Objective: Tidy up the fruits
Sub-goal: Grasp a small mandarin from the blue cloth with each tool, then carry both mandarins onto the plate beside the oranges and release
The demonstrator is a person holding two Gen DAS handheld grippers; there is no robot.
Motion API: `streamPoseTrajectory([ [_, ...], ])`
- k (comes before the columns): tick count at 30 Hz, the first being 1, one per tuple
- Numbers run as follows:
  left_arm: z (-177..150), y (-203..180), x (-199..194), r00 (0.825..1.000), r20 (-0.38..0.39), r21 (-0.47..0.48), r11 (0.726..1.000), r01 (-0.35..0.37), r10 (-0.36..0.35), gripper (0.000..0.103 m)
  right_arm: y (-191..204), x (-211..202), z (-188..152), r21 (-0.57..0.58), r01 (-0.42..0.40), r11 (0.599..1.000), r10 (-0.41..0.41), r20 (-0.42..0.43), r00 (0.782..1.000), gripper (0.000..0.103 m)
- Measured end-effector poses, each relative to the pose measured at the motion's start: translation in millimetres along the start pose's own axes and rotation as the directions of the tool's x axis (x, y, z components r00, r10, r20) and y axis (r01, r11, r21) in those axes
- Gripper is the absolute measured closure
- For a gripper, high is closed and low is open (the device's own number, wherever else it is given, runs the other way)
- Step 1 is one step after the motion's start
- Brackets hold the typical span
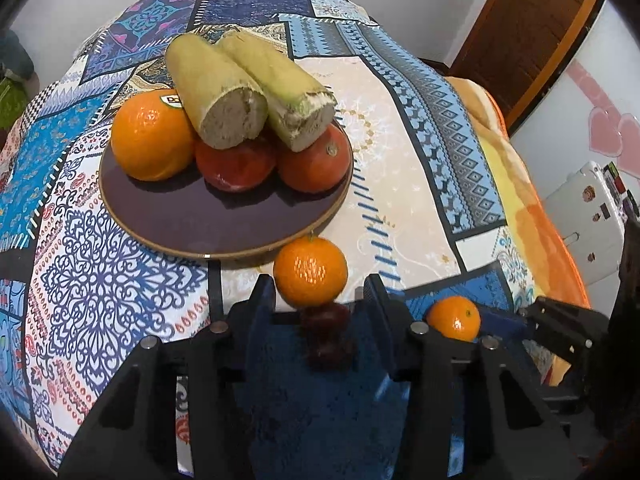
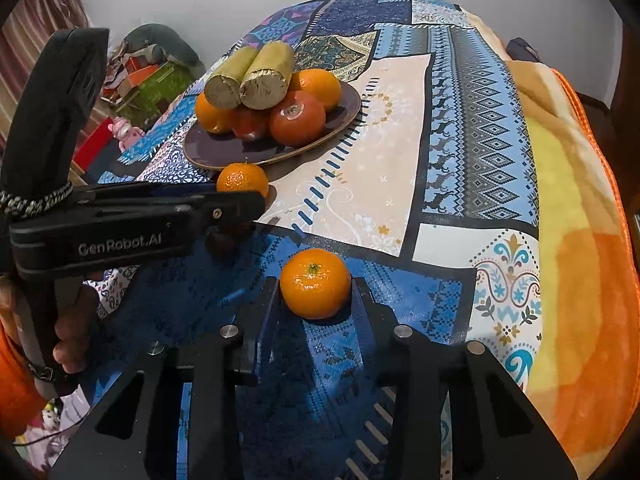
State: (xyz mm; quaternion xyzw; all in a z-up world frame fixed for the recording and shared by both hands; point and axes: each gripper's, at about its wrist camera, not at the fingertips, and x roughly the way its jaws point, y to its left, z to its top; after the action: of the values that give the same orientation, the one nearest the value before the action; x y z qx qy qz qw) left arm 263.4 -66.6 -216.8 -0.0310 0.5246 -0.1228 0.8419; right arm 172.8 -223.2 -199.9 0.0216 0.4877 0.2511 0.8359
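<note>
Patchwork-clothed bench point(image 2: 400, 92) carried a light, soft-skinned mandarin point(image 2: 315, 283); right hand-held gripper point(image 2: 315, 292) stood wide astride its 3-and-9-o'clock flanks

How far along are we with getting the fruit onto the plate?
Done: the plate already holds a large orange, two red fruits and two cut stalks. In hand: the right gripper brackets a mandarin, not visibly lifted. Left: the mandarin by the plate and dark red fruits between the open left gripper.
</note>
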Motion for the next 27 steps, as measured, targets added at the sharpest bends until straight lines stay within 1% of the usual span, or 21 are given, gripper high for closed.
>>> streamPoseTrajectory([
  [2, 2.3, 1.2, 2.6, 1.000, -0.001, -0.009, 1.000, -0.003, 0.003, 0.058, 0.3, 0.6, -0.3, 0.002, 0.001, 1.000, -0.001, 0.002, 1.000, 0.070],
  [3, 2.9, 1.6, 4.0, 1.000, -0.002, -0.013, 1.000, -0.005, 0.005, 0.060, 0.4, 0.4, -0.2, 0.002, 0.002, 1.000, -0.002, 0.002, 1.000, 0.070],
  [4, 3.3, 2.0, 5.3, 1.000, -0.004, -0.013, 1.000, -0.006, 0.005, 0.065, 0.2, -0.1, 0.0, 0.003, 0.003, 1.000, -0.003, 0.004, 1.000, 0.070],
  [7, 3.3, 3.2, 6.0, 1.000, -0.010, -0.016, 1.000, 0.018, -0.019, 0.065, -0.8, -1.8, 2.0, 0.006, 0.002, 1.000, -0.002, 0.009, 1.000, 0.070],
  [13, -2.0, 6.8, -5.8, 1.000, 0.000, -0.009, 1.000, 0.025, -0.025, 0.066, 0.0, -9.4, 6.9, 0.002, 0.003, 1.000, -0.003, 0.030, 1.000, 0.070],
  [18, -8.9, 17.3, -28.2, 0.999, 0.042, -0.008, 1.000, 0.004, -0.004, 0.066, 5.0, -14.1, 15.9, -0.008, 0.005, 1.000, -0.005, 0.050, 0.999, 0.070],
  [27, -10.4, 54.2, -53.6, 0.996, 0.083, -0.067, 0.997, -0.027, 0.033, 0.066, 25.3, -11.1, 36.1, -0.050, 0.006, 0.999, -0.002, 0.070, 0.998, 0.070],
])
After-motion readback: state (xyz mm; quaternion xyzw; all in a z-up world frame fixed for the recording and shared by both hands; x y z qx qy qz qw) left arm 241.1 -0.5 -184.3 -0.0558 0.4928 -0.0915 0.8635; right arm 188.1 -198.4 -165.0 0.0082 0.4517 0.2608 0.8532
